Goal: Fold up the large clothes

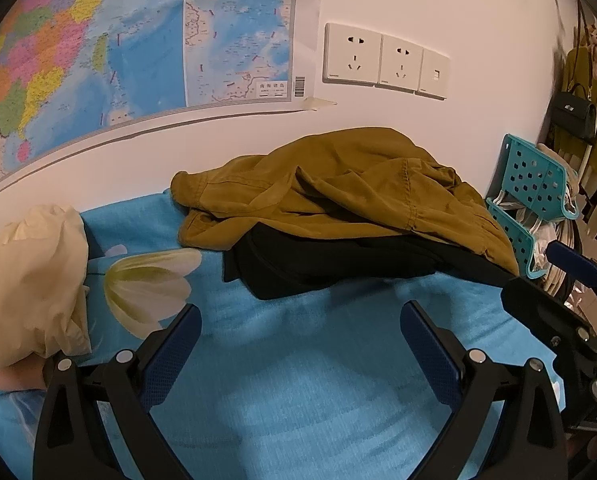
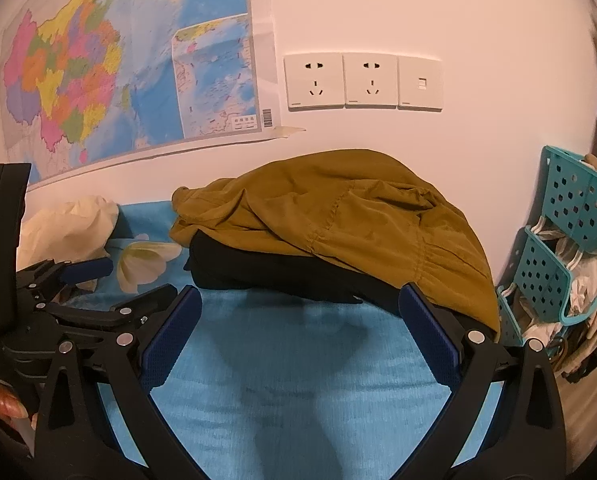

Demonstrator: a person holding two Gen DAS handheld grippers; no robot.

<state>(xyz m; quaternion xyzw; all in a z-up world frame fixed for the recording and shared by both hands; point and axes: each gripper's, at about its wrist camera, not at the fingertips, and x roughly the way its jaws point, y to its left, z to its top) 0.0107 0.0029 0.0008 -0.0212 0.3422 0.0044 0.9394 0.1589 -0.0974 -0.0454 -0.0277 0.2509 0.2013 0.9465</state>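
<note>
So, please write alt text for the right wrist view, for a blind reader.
A crumpled mustard-brown garment lies on a black garment on a blue bedsheet, beyond the open right gripper. The left gripper is at left; a map hangs behind.

On the wall in front of you hangs a colourful map, and its lower right corner is fixed with a piece of tape. Just to the right of it you see three white wall plates in a row: two sockets and one switch. At the right edge stands a turquoise plastic rack with holes, and white hangers are inside it. Further right, in the left wrist view, a black handbag hangs among yellow things.
</note>
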